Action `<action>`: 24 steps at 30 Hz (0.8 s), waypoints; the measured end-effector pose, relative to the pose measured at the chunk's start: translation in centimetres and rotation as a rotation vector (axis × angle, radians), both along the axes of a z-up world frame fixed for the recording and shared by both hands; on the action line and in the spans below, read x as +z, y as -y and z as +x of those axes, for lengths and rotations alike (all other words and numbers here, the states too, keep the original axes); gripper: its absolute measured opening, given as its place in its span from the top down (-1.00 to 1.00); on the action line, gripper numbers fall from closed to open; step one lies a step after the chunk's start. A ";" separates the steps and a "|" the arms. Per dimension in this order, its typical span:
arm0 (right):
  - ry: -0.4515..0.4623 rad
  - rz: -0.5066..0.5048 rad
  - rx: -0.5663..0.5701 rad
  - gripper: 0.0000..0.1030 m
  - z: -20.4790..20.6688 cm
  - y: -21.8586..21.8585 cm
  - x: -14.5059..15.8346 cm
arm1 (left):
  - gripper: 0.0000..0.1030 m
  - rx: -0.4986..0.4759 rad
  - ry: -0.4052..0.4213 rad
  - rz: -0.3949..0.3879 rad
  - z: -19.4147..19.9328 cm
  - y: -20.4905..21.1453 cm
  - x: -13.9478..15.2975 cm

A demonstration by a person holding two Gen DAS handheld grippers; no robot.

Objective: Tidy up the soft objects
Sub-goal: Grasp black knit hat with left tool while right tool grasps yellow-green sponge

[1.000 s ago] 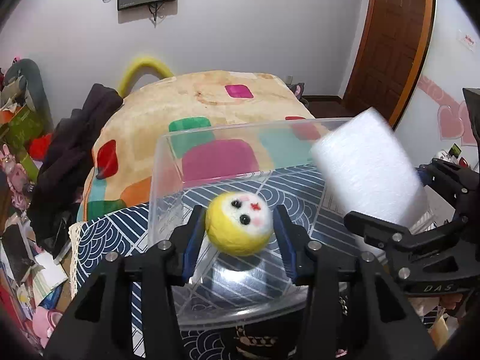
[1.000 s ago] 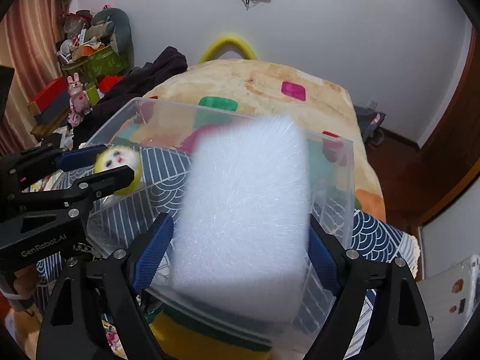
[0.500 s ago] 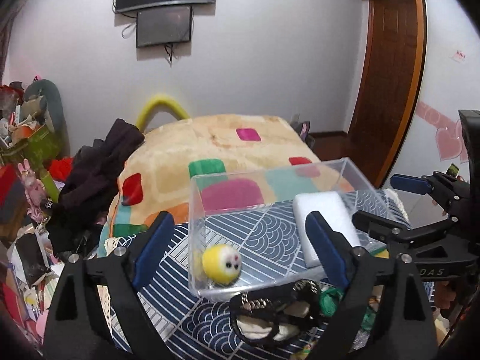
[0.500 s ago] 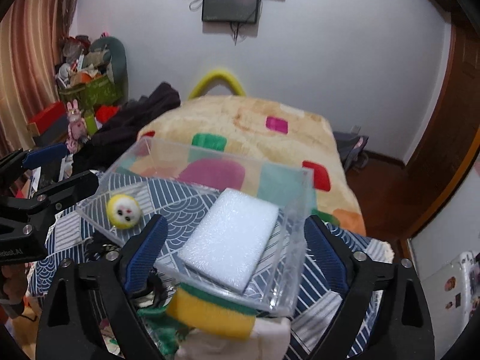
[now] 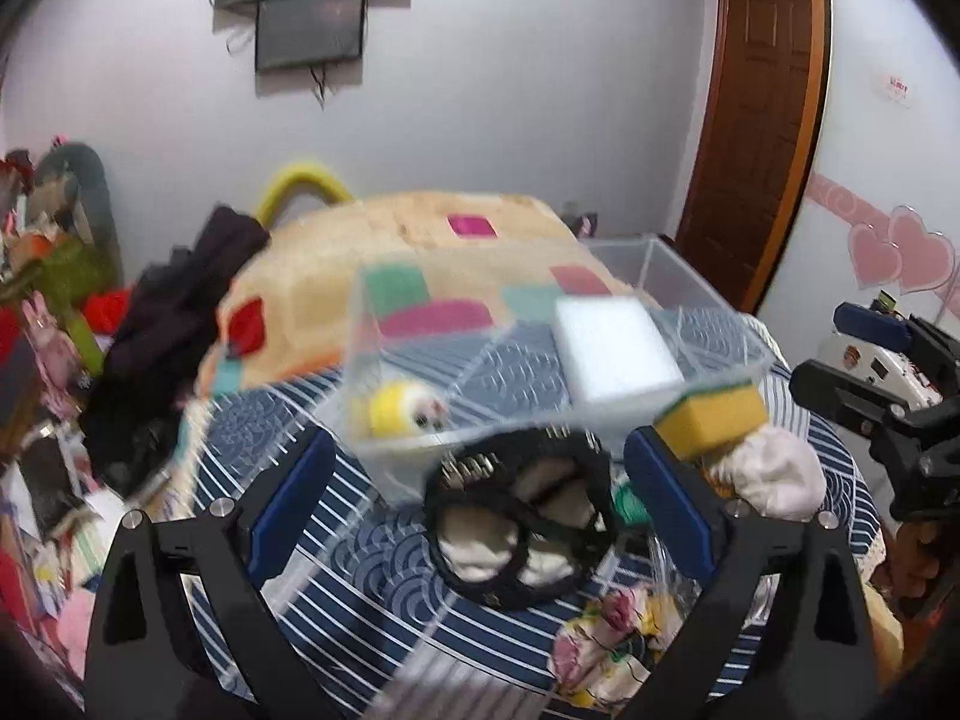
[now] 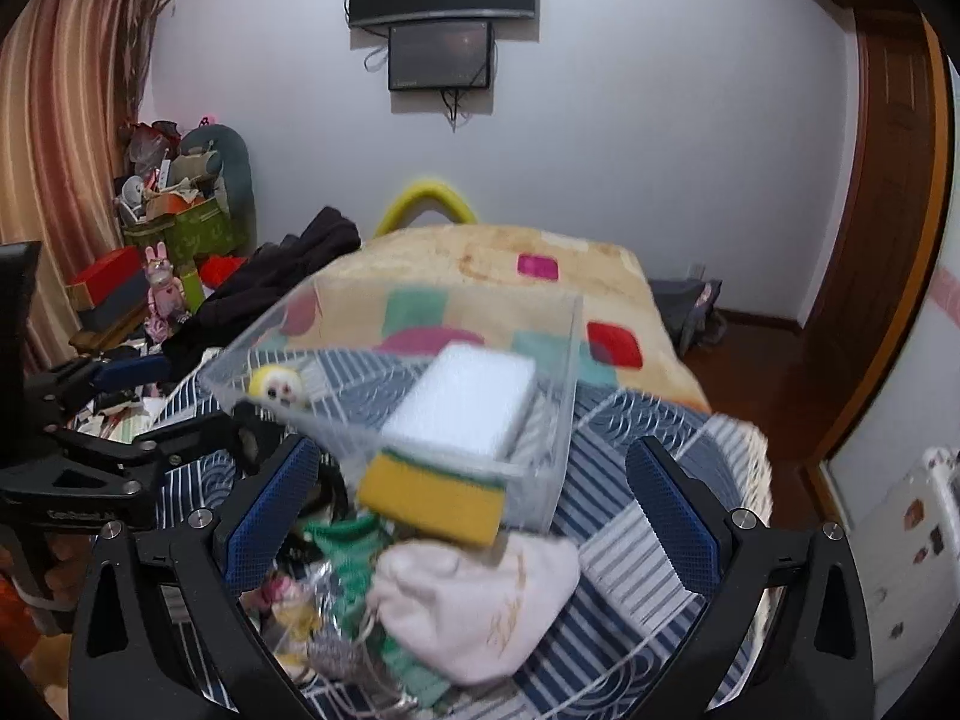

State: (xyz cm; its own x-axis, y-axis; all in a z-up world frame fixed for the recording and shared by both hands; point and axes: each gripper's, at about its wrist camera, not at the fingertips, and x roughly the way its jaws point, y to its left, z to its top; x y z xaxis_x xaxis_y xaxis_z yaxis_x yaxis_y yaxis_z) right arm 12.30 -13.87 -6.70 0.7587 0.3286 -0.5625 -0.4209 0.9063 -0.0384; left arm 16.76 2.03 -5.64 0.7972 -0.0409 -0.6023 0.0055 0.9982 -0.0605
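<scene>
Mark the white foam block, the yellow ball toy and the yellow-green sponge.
white foam block [image 6: 462,399], right wrist view, top face.
yellow ball toy [image 5: 399,411], left wrist view, yellow body.
yellow-green sponge [image 6: 432,501], right wrist view, yellow front face.

Ball [image 5: 403,411] left, foam block [image 5: 612,354] right, both in bin [image 5: 708,324]; sponge [image 5: 711,417] before bin.

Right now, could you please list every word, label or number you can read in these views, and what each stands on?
No text can be read for certain.
White print on the left gripper: blurred, unreadable.
Gold script on the pink pouch: illegible.
Red sign on the wall: too small.
Label on the monitor: too small.
</scene>
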 end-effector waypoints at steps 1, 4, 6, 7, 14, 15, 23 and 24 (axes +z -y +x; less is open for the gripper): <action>-0.010 0.007 0.000 -0.99 0.1 0.0 -0.5 | -0.91 -0.004 -0.011 -0.008 0.0 0.2 -0.4; -0.037 0.030 0.005 -0.99 0.0 -0.1 -1.6 | -0.91 -0.013 -0.051 -0.045 0.5 0.4 -2.1; -0.055 0.034 0.009 -0.99 0.2 -0.3 -2.3 | -0.91 -0.011 -0.076 -0.060 1.1 0.6 -3.2; -0.061 0.033 0.009 -0.99 0.4 -0.4 -2.5 | -0.91 -0.015 -0.084 -0.065 1.3 0.7 -3.6; -0.113 0.063 0.000 -0.96 1.3 -0.6 -4.1 | -0.91 -0.018 -0.158 -0.063 3.5 0.9 -6.6; -0.125 0.070 -0.003 -0.90 1.4 -0.5 -4.3 | -0.90 -0.020 -0.172 -0.079 3.8 0.8 -7.0; -0.158 0.088 0.009 -0.34 1.6 -0.7 -5.2 | -0.10 -0.044 -0.241 -0.146 4.6 0.3 -8.8; -0.163 0.087 0.014 -0.31 1.5 -0.7 -5.2 | 0.02 -0.038 -0.234 -0.142 4.3 0.2 -8.7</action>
State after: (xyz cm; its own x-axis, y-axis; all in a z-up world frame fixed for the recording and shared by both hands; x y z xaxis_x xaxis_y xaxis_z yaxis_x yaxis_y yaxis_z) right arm 13.84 -13.21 -11.92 0.6553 0.3912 -0.6462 -0.4274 0.8973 0.1099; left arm 21.11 1.80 -14.37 0.6336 -0.1656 -0.7558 0.0121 0.9788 -0.2043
